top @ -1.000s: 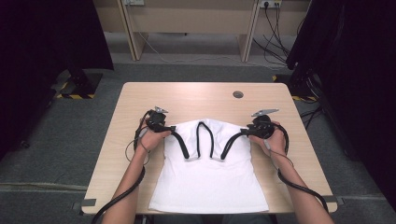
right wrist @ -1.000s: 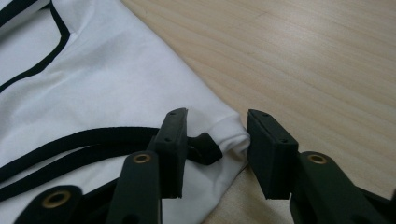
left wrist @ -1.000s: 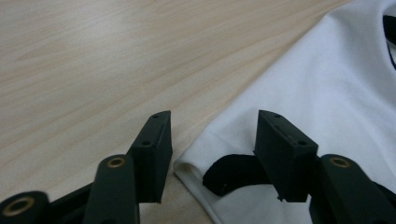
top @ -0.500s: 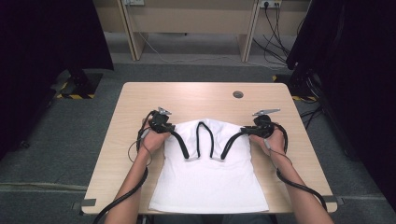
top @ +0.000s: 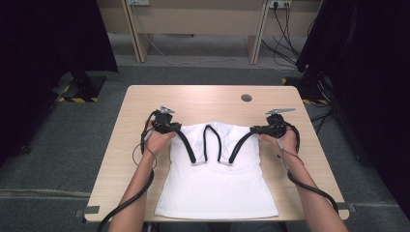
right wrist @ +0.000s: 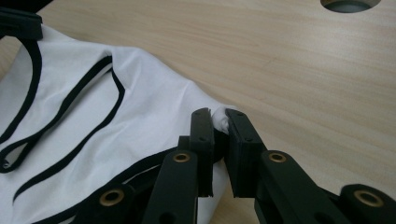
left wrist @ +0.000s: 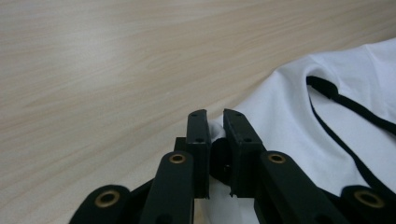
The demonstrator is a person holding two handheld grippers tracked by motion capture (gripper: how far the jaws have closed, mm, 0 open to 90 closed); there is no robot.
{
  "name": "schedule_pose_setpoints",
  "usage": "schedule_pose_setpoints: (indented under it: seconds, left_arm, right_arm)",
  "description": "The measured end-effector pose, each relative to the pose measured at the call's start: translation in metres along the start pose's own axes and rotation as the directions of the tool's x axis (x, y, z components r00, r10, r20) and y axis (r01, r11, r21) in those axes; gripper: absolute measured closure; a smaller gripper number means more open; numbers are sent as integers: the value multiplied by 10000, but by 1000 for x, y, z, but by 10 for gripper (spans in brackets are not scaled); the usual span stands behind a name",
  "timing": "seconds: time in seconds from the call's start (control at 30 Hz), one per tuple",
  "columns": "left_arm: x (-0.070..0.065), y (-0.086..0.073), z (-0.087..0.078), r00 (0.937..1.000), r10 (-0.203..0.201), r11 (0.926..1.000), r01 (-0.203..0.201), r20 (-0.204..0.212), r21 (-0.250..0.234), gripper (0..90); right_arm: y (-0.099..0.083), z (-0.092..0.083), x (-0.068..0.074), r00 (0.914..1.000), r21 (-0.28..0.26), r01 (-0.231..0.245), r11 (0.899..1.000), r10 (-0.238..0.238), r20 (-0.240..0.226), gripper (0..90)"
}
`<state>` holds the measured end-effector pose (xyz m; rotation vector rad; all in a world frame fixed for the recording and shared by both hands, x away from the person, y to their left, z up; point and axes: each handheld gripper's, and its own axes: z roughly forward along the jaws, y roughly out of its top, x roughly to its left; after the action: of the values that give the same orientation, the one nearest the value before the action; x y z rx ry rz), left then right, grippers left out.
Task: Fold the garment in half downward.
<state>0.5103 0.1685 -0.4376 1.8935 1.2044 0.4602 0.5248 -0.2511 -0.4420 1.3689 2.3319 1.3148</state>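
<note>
A white sleeveless top [top: 217,188] with black trim lies flat on the wooden table [top: 203,99], its hem toward the person. My left gripper [top: 175,128] is at the top's left shoulder corner. In the left gripper view its jaws [left wrist: 215,114] have just been closing and now pinch a fold of the white fabric [left wrist: 289,107]. My right gripper [top: 255,129] is at the right shoulder corner. It has just been closing too and is shut [right wrist: 218,114] on a bunched bit of the white cloth [right wrist: 154,107].
A round cable hole [top: 246,97] sits in the table beyond the top, also seen as the hole [right wrist: 348,4] at the upper right of the right gripper view. Bare wood lies on either side of the garment. Black cables trail from both grippers along the forearms.
The left gripper has edged slightly inward toward the shirt's shoulder. The right hand and the garment have stayed in place.
</note>
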Motion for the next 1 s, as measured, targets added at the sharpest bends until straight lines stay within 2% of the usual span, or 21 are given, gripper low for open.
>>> schedule_pose_setpoints:
  seconds: [0.23, 0.5, 0.7, 1.0]
  left_arm:
    - [0, 6, -3, 9999, -108, 9992, 110, 71, -381, 805]
    - [-2, 14, -12, 9996, -175, 9950, 194, 202, -981, 804]
    - [-10, 10, -16, 9993, 38, 9926, 7, 369, -1217, 803]
    - [-20, 0, -28, 9981, 265, 9864, -172, 552, -1632, 803]
  right_arm:
    - [8, -5, 4, 10000, -406, 53, 9992, -55, -48, 824]
    - [15, -11, 8, 9998, -803, 206, 9966, -206, 15, 824]
    - [17, -14, 14, 9987, -916, 510, 9945, -510, 23, 825]
    - [6, -19, 21, 9952, -942, 980, 9907, -975, 94, 824]
